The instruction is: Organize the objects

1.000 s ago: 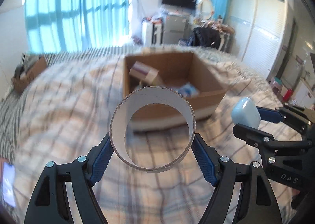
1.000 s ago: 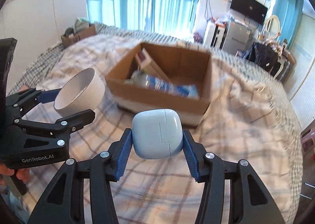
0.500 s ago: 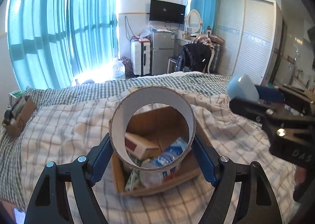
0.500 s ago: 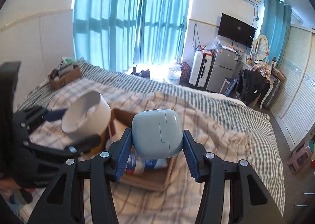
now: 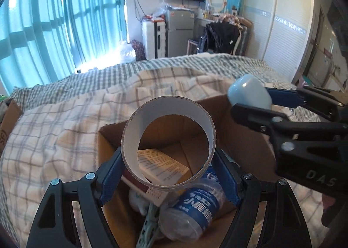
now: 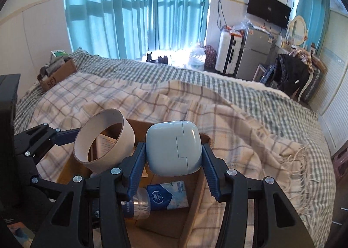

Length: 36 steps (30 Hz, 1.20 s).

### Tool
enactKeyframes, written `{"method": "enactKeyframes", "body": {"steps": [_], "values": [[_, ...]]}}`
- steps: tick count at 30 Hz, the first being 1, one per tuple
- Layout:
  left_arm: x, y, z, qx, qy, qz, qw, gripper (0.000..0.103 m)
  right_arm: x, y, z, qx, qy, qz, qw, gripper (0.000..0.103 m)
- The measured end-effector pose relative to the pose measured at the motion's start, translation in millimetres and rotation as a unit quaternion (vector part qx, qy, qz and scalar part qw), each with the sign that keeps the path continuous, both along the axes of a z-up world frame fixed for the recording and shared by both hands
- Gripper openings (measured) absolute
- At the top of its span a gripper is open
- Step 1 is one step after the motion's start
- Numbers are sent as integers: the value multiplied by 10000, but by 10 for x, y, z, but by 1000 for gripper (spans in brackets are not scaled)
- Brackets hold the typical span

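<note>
Cardboard tape core (image 5: 168, 142) clamped between the blue pads of the left gripper (image 5: 168, 169), bore facing the lens, axis along the fingers. Directly below: open cardboard box (image 5: 245, 139) on the plaid blanket (image 5: 54, 130), holding a water bottle (image 5: 191, 208) and a printed carton (image 5: 161, 163). Off to the right, slightly higher, right gripper (image 5: 252, 101) at the box's far-right corner.

Pale blue earbud case (image 6: 173, 147) squeezed across its sides in the right gripper (image 6: 173, 161), seam upright. Box interior (image 6: 191, 202) straight beneath, with a tissue pack (image 6: 167, 193) there. Tape core (image 6: 104, 139) just to the left, equally over the box. Probably only release left; neither hand nearer
</note>
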<state>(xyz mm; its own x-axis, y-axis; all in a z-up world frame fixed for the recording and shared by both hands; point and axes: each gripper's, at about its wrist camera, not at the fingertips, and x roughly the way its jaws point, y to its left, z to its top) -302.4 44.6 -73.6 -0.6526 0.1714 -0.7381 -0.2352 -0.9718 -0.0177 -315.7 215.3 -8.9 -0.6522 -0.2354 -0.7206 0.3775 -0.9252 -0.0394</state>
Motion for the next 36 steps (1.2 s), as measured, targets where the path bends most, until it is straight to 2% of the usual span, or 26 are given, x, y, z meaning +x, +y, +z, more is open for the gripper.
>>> {"method": "enactKeyframes", "body": {"steps": [5,9,10,12,14,18,23,28,32,33,36], "values": [[-93,49,-155,-148,-104,-85,9998,80,-172,38,-305,-47,-189,-15,9998,50],[-93,134,-230,-310,-100,-158,9993,83,-211,61,-378,-181,-174,-83,9997,52],[-80,143,-237,-344,-81,-129,9993,86,-197,73,-353,-223,-112,-90,9996,60],[-55,135,-227,-369,-60,-76,9993,93,-146,114,-263,-357,32,-102,9993,70],[-20,123,-164,-309,-45,-20,9995,98,-86,177,-147,-481,109,-197,9986,70],[179,31,136,-161,75,136,9997,98,82,280,116,-433,236,-422,9979,70],[519,-69,639,-145,466,369,9981,101,551,450,692,-507,586,-614,9951,70],[930,-196,1182,58,1076,568,9926,103,1170,613,1314,-593,1187,-779,9881,81],[1183,-236,1486,219,1382,596,9884,103,1542,665,1568,-882,1443,-849,9819,86],[1259,-250,1538,202,1488,597,9869,103,1631,650,1603,-879,1517,-857,9808,90],[1459,-322,1630,133,1767,733,9814,103,1858,623,1622,-829,1718,-943,9771,91]]}}
